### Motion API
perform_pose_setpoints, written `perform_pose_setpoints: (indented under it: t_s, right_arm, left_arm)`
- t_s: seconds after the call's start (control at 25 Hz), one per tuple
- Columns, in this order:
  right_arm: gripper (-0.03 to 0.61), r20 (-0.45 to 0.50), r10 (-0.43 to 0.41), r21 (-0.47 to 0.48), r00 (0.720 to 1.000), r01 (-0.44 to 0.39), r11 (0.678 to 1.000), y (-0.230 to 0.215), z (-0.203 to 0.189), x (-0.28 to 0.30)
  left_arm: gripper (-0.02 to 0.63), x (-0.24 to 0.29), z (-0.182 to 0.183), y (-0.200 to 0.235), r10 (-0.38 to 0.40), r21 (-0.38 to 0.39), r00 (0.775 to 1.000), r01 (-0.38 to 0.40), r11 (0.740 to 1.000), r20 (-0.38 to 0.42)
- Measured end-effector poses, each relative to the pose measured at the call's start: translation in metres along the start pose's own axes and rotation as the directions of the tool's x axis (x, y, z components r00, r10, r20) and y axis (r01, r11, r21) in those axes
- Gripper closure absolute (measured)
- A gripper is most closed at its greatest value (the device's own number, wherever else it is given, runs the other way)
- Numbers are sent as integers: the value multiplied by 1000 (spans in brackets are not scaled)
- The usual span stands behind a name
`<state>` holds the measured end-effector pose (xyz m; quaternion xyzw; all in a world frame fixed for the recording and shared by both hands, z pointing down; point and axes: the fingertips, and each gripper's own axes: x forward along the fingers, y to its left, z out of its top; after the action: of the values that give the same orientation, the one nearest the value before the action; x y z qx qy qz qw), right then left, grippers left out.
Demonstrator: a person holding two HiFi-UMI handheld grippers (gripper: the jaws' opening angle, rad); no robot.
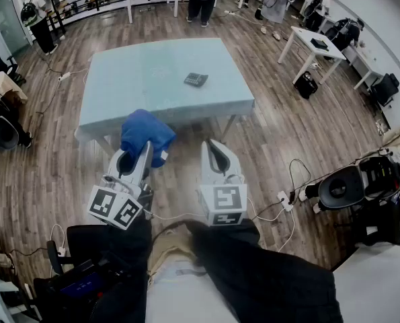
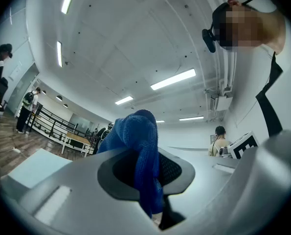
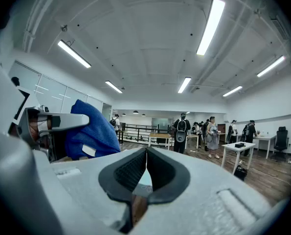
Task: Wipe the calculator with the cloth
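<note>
A small dark calculator (image 1: 195,79) lies on the pale blue table (image 1: 139,79), right of its middle. My left gripper (image 1: 134,155) is held before the table's near edge, shut on a blue cloth (image 1: 144,134) that bunches up from its jaws; in the left gripper view the cloth (image 2: 139,155) hangs between the dark pads. My right gripper (image 1: 213,152) is beside it, shut with nothing between its pads (image 3: 162,173). The right gripper view shows the cloth (image 3: 89,130) at left. Both grippers are well short of the calculator.
Wood floor surrounds the table, with cables (image 1: 287,200) trailing on it. White desks (image 1: 317,46) stand at the back right, black chairs (image 1: 351,184) at right and left. Several people (image 3: 184,129) stand at the room's far end. My legs fill the bottom of the head view.
</note>
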<state>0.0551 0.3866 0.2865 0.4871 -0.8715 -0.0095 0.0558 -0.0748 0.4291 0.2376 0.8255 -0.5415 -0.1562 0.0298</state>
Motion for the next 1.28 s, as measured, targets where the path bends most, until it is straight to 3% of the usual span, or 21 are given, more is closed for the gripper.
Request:
perform_pose_setpoints:
  t_s: [0.56,0.88,1.28]
  right_arm:
    - [583,49,-10,13,999,9,1000,-13,5,-4]
    - [581,-43,91,-2,995,-92,996,-10,-27,-7]
    - [581,-72,176,14,982,-176,984,-31,-54,-29]
  left_arm:
    - [552,12,-10,-9,-9,8,999,10,1000,-35]
    - [554,25,-25,-22,-20,7,998,21,1000,-67]
    - [552,40,-59,-42,10,-13,992,-11,1000,-125]
